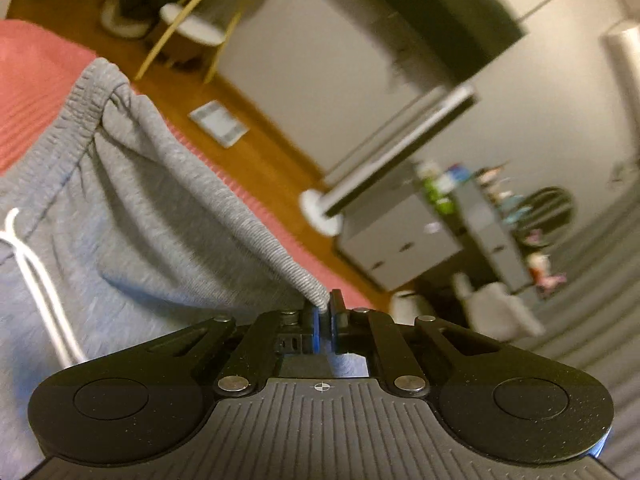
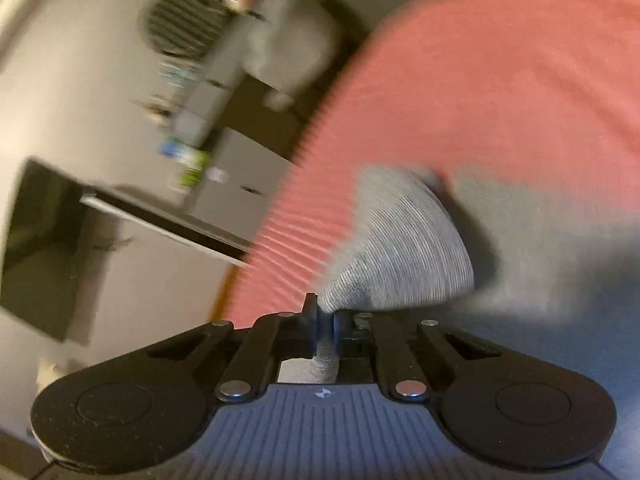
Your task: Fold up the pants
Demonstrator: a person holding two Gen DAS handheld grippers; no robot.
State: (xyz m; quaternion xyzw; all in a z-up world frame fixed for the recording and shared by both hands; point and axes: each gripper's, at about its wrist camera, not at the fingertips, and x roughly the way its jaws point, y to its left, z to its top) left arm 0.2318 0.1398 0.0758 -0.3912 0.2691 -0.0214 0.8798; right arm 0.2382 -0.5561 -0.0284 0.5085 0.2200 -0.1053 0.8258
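Note:
Grey sweatpants [image 1: 132, 208] with an elastic waistband [image 1: 82, 108] and a white drawstring [image 1: 28, 256] lie over a pink ribbed cover [image 1: 36, 80]. My left gripper [image 1: 325, 312] is shut on a ribbed grey cuff [image 1: 288, 264] of the pants, which stretches up toward the waistband. In the right wrist view, my right gripper [image 2: 326, 326] is shut on another ribbed cuff [image 2: 404, 248] of the pants [image 2: 560, 248], with fabric bunched between the jaws. The pink cover [image 2: 500, 80] lies beyond it. This view is blurred by motion.
Beyond the cover's edge is a wooden floor [image 1: 256, 120] with a scale [image 1: 218, 122], a gold-legged stool [image 1: 192, 24], a standing mirror [image 1: 400, 148] and grey drawers [image 1: 404, 236]. The drawers [image 2: 240, 164] and a dark screen [image 2: 44, 248] show in the right wrist view.

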